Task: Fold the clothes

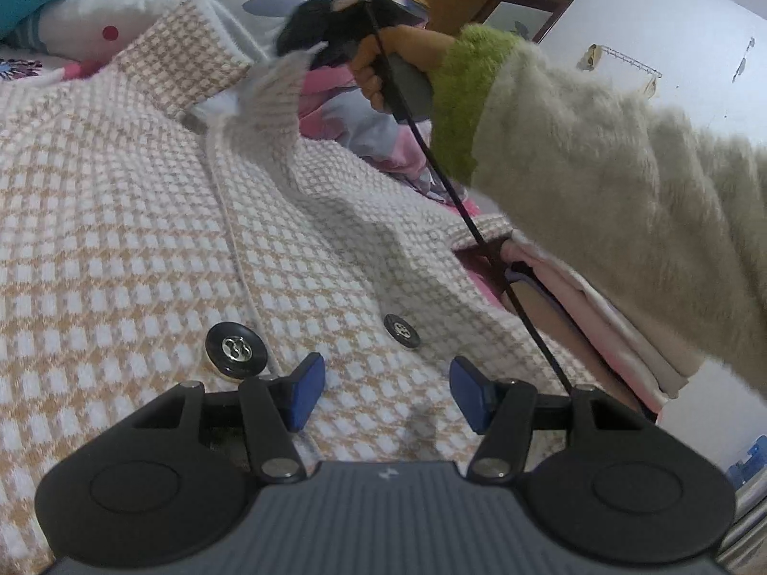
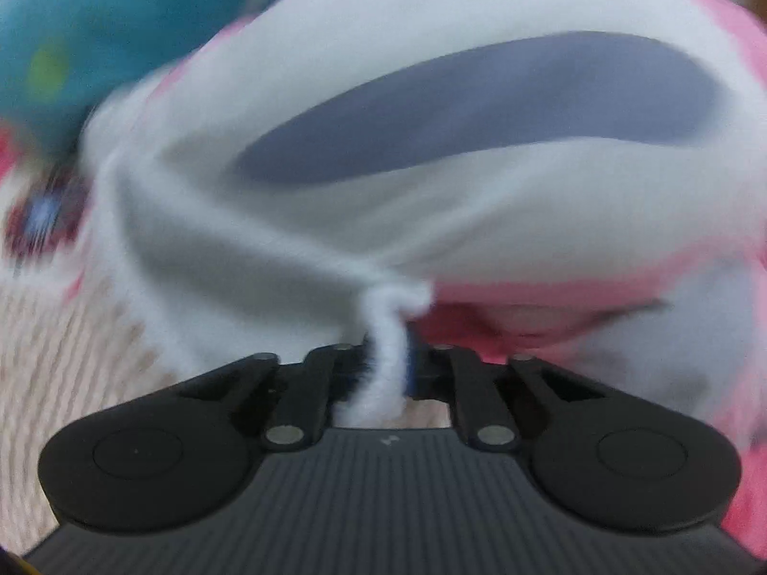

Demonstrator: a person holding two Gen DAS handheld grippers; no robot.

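One checked knit jacket (image 1: pixel 144 220) lies spread out, with two dark buttons (image 1: pixel 236 349) showing on it. Two hand-held grippers appear — the left hand-held gripper (image 1: pixel 386 395) and the right hand-held gripper (image 2: pixel 386 364). One folded stack of clothes (image 1: pixel 599 316) — perhaps three pieces, hard to count.

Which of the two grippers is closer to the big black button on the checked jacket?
Left. The left gripper hovers open just beside the big black button; the right gripper is far up the jacket, pinching its edge.

Beige-and-white checked jacket (image 1: pixel 144 239), 2 black buttons, spread on bedding
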